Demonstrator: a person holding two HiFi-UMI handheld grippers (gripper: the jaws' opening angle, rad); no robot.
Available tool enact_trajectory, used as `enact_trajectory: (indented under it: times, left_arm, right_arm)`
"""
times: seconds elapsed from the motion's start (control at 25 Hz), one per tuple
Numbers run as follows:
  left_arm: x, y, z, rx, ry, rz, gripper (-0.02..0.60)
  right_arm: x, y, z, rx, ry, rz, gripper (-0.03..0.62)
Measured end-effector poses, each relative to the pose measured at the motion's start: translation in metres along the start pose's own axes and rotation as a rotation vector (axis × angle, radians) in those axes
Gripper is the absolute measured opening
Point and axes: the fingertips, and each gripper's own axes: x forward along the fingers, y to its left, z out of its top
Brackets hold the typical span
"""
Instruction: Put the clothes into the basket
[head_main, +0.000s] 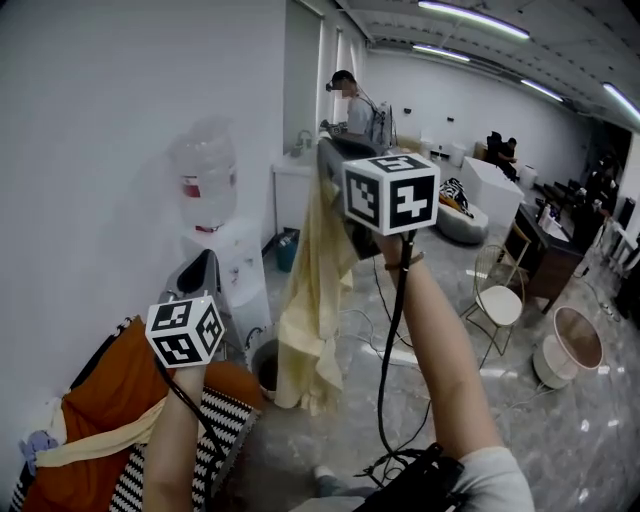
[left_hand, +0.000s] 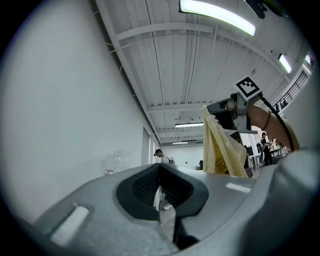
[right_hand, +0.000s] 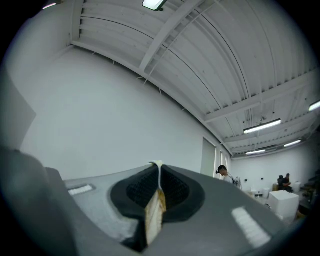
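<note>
My right gripper (right_hand: 159, 175) is raised high and clamped on the top edge of the yellow garment (head_main: 312, 300); its own view shows a fold of the cloth pinched between the pads. From there the garment hangs in a long loose drape. Its lower hem is clear of the floor (head_main: 560, 440) and ends just above a dark round tub (head_main: 264, 366) at the foot of the wall (head_main: 90, 120).

My left gripper (left_hand: 160, 172) is lower and to the left, jaws together with nothing between them. Below it lie an orange cloth (head_main: 120, 390) and a black-and-white striped cloth (head_main: 225, 425), heaped at the left edge of the head view.

The water dispenser (head_main: 215, 215) stands against the wall, just left of the hanging cloth, so that side is tight. To the right the grey floor is open. A wire chair (head_main: 497, 290) and a pale round basket (head_main: 568, 348) stand well apart from the garment. A black cable (head_main: 390, 350) runs down along my right forearm. A person (head_main: 352, 105) stands far back in the room.
</note>
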Motion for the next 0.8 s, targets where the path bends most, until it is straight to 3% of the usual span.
enact_trajectory:
  times: [0.36, 0.8]
  left_arm:
    - [0.067, 0.002, 0.023, 0.034, -0.039, 0.015, -0.005]
    - [0.128, 0.015, 0.013, 0.047, -0.014, 0.052, -0.005]
  right_arm:
    - [0.052, -0.039, 0.044, -0.058, -0.056, 0.007, 0.017]
    - [0.114, -0.072, 0.027, -0.029, -0.059, 0.058, 0.017]
